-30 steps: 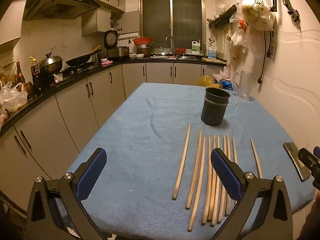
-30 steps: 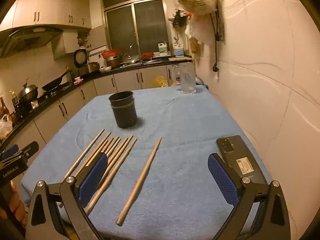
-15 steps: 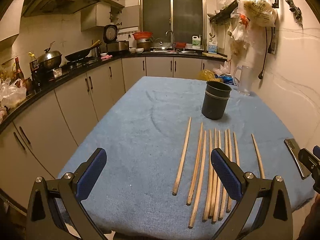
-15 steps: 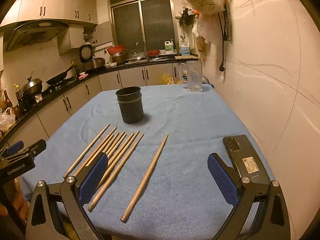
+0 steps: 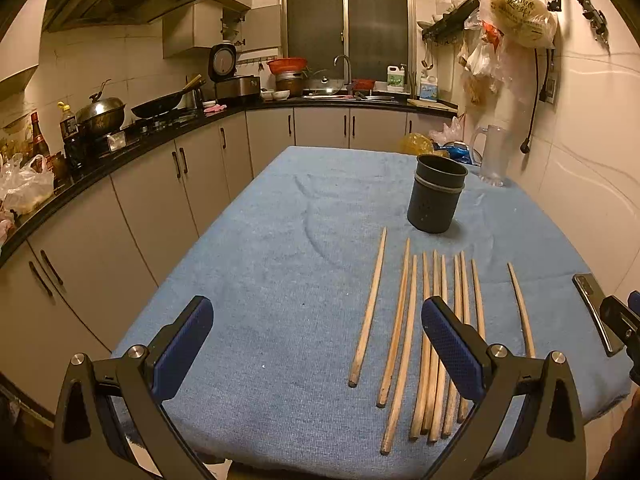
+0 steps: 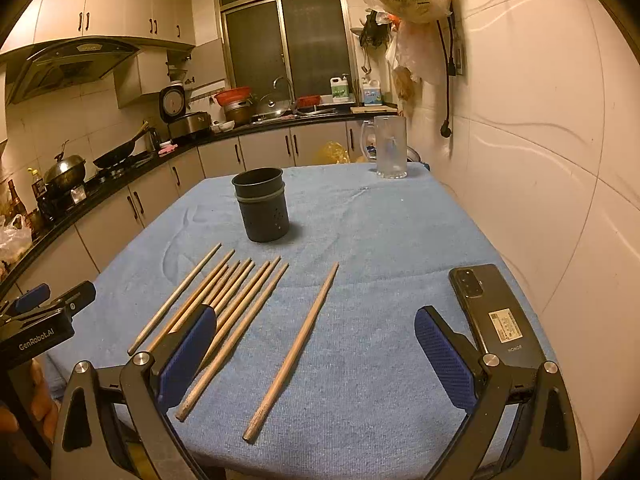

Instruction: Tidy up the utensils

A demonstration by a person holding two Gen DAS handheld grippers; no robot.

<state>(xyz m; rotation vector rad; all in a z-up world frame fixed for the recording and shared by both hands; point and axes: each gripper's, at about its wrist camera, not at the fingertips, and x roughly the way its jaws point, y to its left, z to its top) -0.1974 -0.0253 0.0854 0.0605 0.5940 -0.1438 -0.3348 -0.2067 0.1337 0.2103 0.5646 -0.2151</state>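
Several wooden chopsticks [image 5: 404, 336] [image 6: 236, 300] lie side by side on the blue cloth, pointing at a dark round utensil holder [image 5: 437, 199] [image 6: 262, 205] that stands upright beyond their far tips. One chopstick [image 6: 294, 348] [image 5: 520, 308] lies apart to the right of the bunch. My left gripper [image 5: 318, 340] hovers open at the table's near edge, left of most sticks, holding nothing. At the near edge too, my right gripper [image 6: 316, 350] is open and empty, with the lone chopstick running between its fingers' line of sight.
A black phone [image 6: 494, 312] [image 5: 596, 312] lies on the blue cloth [image 6: 380, 240] near the right wall. A clear glass mug [image 6: 389, 147] [image 5: 493, 156] stands at the far right corner. Kitchen cabinets and counter [image 5: 120, 200] run along the left.
Both grippers have risen and drawn back slightly, so the table sits a little lower in both views. Both stay open, and the chopsticks and holder have not moved.
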